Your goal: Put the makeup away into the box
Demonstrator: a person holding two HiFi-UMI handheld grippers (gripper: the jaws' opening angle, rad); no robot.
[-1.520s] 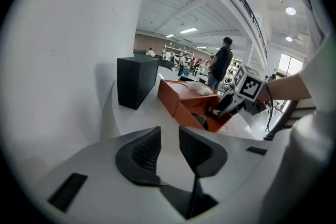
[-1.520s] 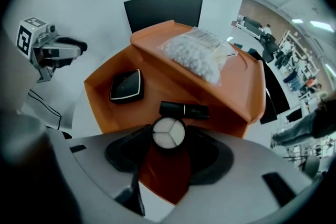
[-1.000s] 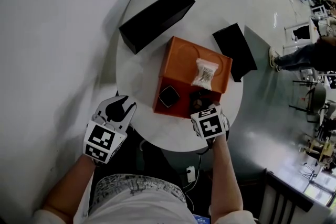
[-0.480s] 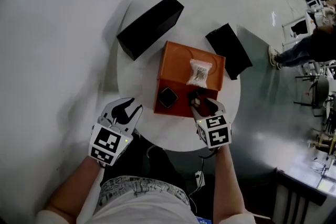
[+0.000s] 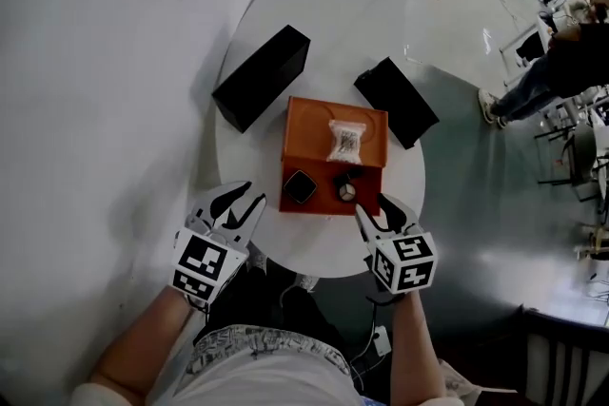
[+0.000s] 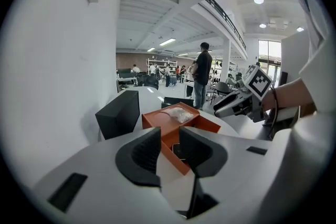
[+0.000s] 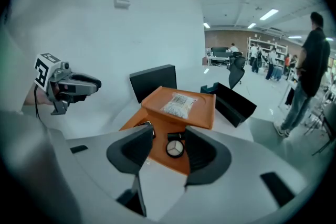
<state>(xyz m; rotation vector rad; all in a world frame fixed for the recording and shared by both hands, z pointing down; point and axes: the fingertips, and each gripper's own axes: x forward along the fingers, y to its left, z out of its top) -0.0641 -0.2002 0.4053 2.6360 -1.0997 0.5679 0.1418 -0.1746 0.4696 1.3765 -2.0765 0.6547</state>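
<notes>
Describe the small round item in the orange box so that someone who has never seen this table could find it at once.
On the round white table stands an orange box. In its strip nearest the person lie two small items side by side. Yours is the right one: a round item with a white face split in three, not the square black compact beside it.

An open workshop hall: ceiling strip lights [image 7: 268,14], far shelving [image 7: 265,53], an office chair [image 7: 236,66], standing people [image 6: 202,74].

White left gripper [image 5: 249,197], white right gripper [image 5: 373,206], marker cubes [image 5: 202,263]
</notes>
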